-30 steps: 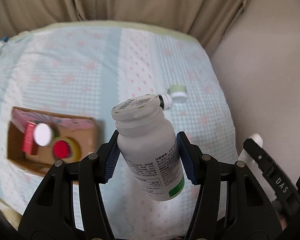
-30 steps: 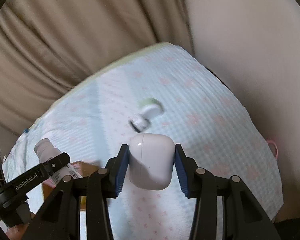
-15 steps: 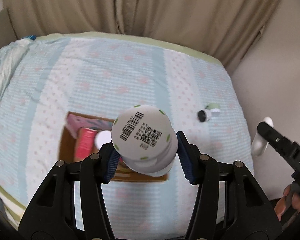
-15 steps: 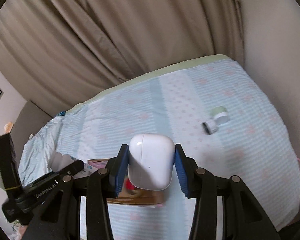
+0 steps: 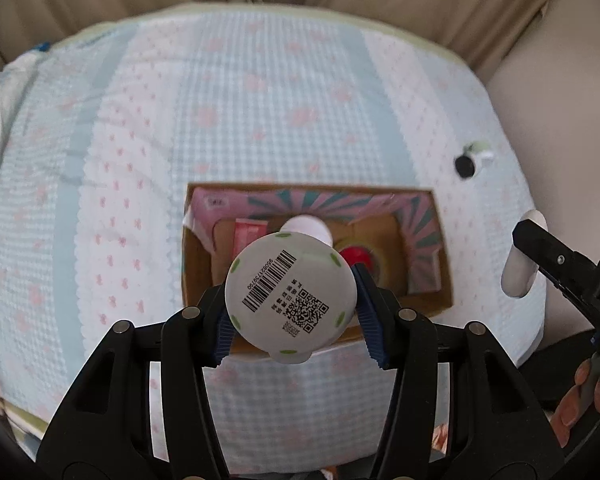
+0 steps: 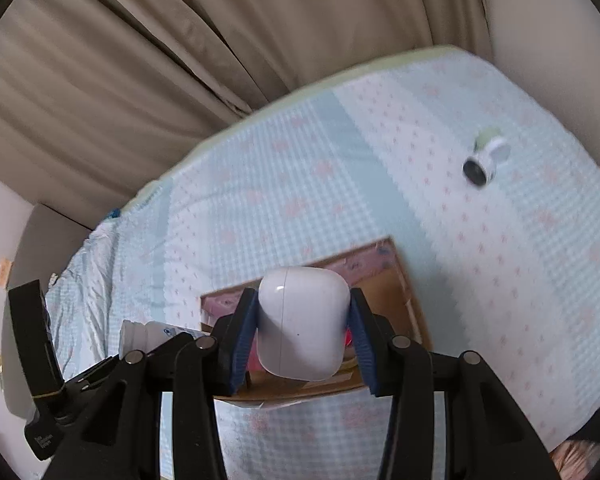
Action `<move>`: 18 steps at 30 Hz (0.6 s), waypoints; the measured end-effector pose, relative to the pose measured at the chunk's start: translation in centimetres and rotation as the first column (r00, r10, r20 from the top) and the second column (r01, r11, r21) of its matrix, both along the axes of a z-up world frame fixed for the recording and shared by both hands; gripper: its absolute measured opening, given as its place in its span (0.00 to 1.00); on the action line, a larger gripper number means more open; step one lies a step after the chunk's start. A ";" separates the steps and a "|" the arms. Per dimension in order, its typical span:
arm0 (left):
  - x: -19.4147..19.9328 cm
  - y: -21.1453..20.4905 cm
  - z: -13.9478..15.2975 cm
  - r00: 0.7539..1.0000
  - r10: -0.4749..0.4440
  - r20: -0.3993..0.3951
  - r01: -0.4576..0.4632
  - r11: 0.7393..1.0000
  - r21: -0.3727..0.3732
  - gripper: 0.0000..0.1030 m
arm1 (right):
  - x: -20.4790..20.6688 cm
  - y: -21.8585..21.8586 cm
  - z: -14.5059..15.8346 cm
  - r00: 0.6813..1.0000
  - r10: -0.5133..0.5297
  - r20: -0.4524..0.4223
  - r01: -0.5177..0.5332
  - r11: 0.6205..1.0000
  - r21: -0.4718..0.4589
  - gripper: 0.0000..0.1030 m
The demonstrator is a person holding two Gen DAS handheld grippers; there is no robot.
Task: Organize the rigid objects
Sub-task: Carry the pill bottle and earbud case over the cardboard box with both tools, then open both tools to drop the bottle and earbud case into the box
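In the left wrist view the white bottle (image 5: 291, 297) hides the middle of the cardboard box (image 5: 444, 280), so only part of a red-capped item (image 5: 356, 257) and a white cap (image 5: 306, 227) shows. The small jar (image 5: 473, 159) near the bed's right edge is blurred. In the right wrist view the white case (image 6: 302, 326) covers most of the box's inside, and the bedspread (image 6: 300, 184) is smeared.

home bedroom | quilted bed cover (image 5: 260, 120) | beige curtains (image 6: 220, 60)
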State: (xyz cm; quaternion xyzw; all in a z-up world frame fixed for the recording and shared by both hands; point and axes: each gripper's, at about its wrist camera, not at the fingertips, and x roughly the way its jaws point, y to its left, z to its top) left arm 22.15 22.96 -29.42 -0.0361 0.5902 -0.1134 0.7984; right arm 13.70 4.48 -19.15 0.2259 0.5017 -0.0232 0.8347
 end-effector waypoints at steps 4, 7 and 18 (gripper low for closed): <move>0.5 0.2 -3.7 0.998 -0.034 -0.057 0.035 0.999 0.002 0.47 | 0.2 1.1 -3.5 0.998 -0.024 -0.062 0.023 1.000 -0.011 0.40; 0.8 0.0 -5.7 0.995 -0.057 -0.085 0.058 0.998 0.010 0.47 | 0.2 1.1 -5.8 0.994 -0.032 -0.105 0.030 0.999 -0.026 0.40; 2.5 -2.6 -13.3 0.970 -0.153 -0.191 0.162 0.986 0.033 0.46 | 1.2 0.1 -14.3 0.977 -0.052 -0.208 0.026 0.991 -0.128 0.40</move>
